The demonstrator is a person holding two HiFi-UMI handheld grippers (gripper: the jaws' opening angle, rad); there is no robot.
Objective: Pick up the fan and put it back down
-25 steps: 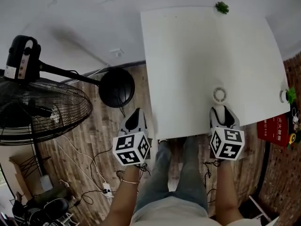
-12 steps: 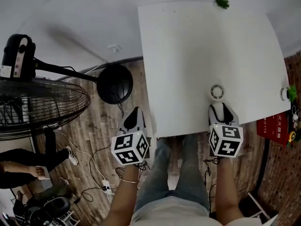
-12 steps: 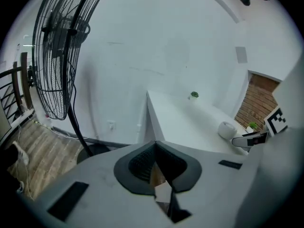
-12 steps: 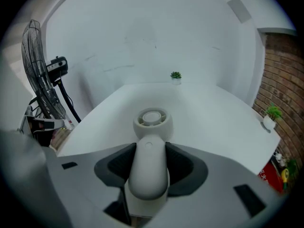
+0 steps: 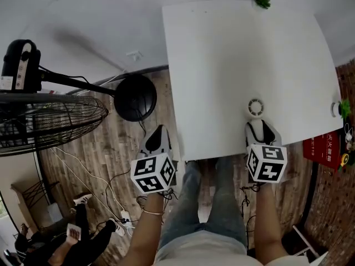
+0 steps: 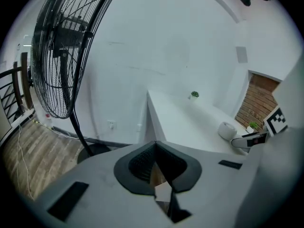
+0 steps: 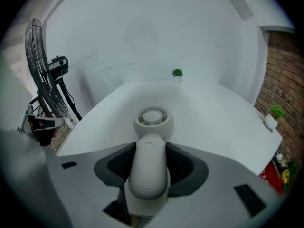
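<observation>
A small white hand fan [image 5: 255, 107] has its round head over the white table [image 5: 233, 54] near the front edge. My right gripper [image 5: 260, 133] is shut on its handle. In the right gripper view the handle [image 7: 149, 167] sits between the dark pads, with the round head [image 7: 152, 118] sticking out ahead. Whether the head touches the table I cannot tell. My left gripper [image 5: 158, 143] hangs off the table's left edge over the wood floor. It is shut and holds nothing; in the left gripper view its pads [image 6: 142, 163] meet.
A big black pedestal fan [image 5: 50, 121] with a round base [image 5: 136, 97] stands left of the table. A small plant [image 5: 261, 2] sits at the table's far edge and another [image 5: 339, 111] at its right edge. Cables and a person [image 5: 83, 243] are on the floor at lower left.
Both grippers have stayed almost still, the right one still shut on the fan. The person on the floor at lower left has moved.
</observation>
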